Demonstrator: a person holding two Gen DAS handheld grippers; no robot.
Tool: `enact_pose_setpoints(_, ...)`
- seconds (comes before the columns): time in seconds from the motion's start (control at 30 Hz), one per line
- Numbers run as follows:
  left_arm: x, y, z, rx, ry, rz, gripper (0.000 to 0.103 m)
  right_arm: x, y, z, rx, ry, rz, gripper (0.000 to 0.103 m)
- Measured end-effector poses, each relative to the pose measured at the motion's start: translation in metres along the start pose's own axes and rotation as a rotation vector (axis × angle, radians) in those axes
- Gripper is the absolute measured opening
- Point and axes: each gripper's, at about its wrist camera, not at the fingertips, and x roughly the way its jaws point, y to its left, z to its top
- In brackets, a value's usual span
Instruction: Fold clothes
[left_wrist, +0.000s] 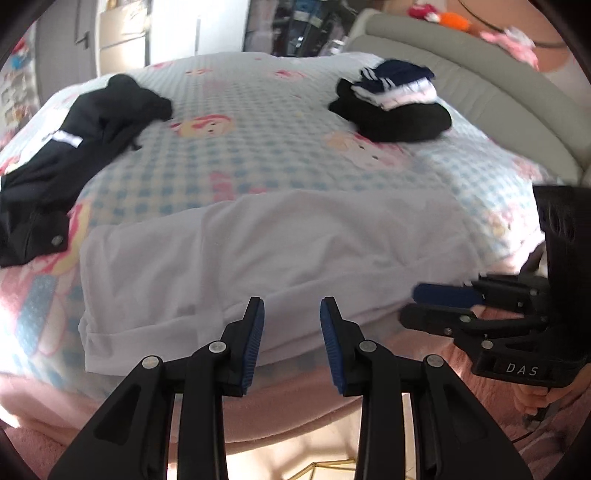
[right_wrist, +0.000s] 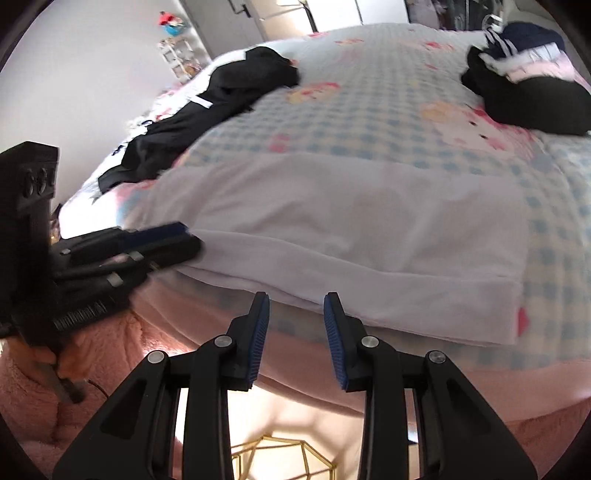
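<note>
Each wrist camera sits behind its own hand-held gripper, facing obliquely down across the bed (left_wrist: 280, 155) from its near edge. Both views share the white garment (right_wrist: 332, 236) close ahead.

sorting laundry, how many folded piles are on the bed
1: the folded pile at the far right. The black garment at far left and white garment nearest aren't piles. More may be out of view.

The white letters "DAS" stand on the black body of the right gripper (left_wrist: 439, 308), seen from the left wrist view; a white strip on the black garment (left_wrist: 66, 155) carries marks too blurred to read
</note>
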Motion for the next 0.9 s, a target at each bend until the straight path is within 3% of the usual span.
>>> enact_pose_setpoints(0.13,0.007,-0.007,-0.006,0.049,0.045,0.044,0.033,0.018,0.009,-0.002,-0.017,0.061,-0.014,0.031)
enact_pose_setpoints(0.33,0.024,-0.01,-0.013,0.07,0.104,0.099,0.033,0.027,0.009,-0.001,0.003,0.066,-0.001,0.031)
enact_pose_setpoints(0.6,0.022,-0.015,-0.006,0.057,0.027,0.129,0.033,0.02,0.009,0.002,0.04,0.052,-0.025,0.031)
enact_pose_setpoints(0.73,0.019,-0.01,-0.003,0.026,-0.036,0.111,0.033,0.008,0.008,0.004,0.059,0.025,-0.077,0.031)
enact_pose_setpoints(0.9,0.021,-0.013,-0.005,0.05,-0.038,0.055,0.03,0.005,0.002,0.008,0.062,0.019,-0.102,0.035)
